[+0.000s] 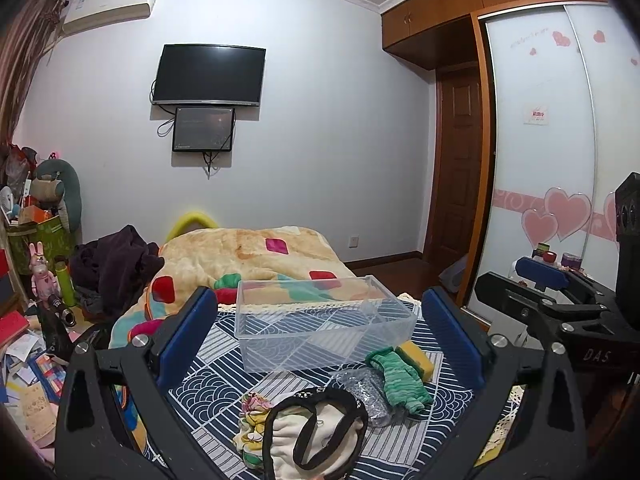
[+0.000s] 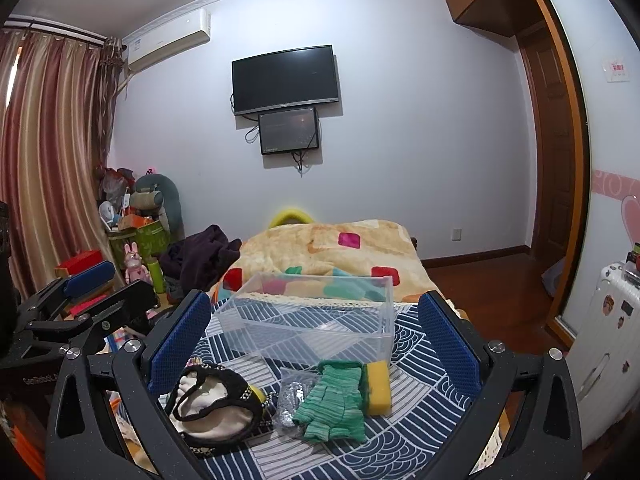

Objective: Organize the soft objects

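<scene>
A clear plastic box [image 1: 320, 320] [image 2: 316, 322] stands empty on a blue patterned cloth. In front of it lie a green knit glove [image 1: 400, 380] [image 2: 336, 400], a yellow sponge [image 1: 420, 360] [image 2: 379, 388], a silvery packet [image 1: 370, 396] [image 2: 290, 400], a cream and black pouch [image 1: 316, 436] [image 2: 212, 408] and a floral cloth [image 1: 250, 420]. My left gripper [image 1: 320, 320] is open above them, holding nothing. My right gripper [image 2: 316, 328] is open too, holding nothing; it also shows at the right of the left wrist view [image 1: 540, 276].
A patterned blanket [image 1: 256, 256] [image 2: 328, 248] covers the bed behind the box. Dark clothes [image 1: 116, 264] and clutter [image 1: 36, 240] pile up at the left. A wardrobe [image 1: 560, 140] and a white suitcase [image 2: 608, 332] stand at the right.
</scene>
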Tool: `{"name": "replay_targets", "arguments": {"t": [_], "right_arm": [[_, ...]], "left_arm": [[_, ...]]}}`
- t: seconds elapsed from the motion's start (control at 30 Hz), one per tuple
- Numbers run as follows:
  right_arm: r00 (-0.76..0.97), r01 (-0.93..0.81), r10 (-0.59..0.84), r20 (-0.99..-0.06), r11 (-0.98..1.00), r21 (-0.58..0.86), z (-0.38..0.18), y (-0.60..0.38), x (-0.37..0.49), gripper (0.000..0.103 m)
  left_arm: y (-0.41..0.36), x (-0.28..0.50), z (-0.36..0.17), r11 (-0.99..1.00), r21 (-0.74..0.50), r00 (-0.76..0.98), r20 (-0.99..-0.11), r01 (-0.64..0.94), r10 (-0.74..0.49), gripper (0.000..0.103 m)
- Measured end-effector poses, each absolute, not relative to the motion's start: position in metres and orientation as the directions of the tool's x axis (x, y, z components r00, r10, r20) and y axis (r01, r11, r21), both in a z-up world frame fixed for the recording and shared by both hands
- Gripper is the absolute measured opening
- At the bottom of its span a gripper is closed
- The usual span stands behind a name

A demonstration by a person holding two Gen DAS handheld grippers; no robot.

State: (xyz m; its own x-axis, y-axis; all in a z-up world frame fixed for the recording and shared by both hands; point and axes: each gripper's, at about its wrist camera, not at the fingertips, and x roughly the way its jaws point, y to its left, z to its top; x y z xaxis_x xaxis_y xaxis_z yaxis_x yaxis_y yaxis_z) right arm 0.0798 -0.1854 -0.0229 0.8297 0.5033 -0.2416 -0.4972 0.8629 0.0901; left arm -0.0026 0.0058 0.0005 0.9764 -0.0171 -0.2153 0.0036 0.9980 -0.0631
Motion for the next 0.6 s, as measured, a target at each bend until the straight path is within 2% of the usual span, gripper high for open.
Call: {"name": "replay_targets", "arguments": {"t": [0.6], "right_arm": [[0.838, -0.485, 0.494, -0.233, 0.869, 0.098, -0.0216, -0.1878, 0.077, 0.103]], "left_arm": [[0.0075, -0.0035, 0.0019, 0.997, -0.078, 0.976, -0.216, 0.004, -0.02, 0.103]]}}
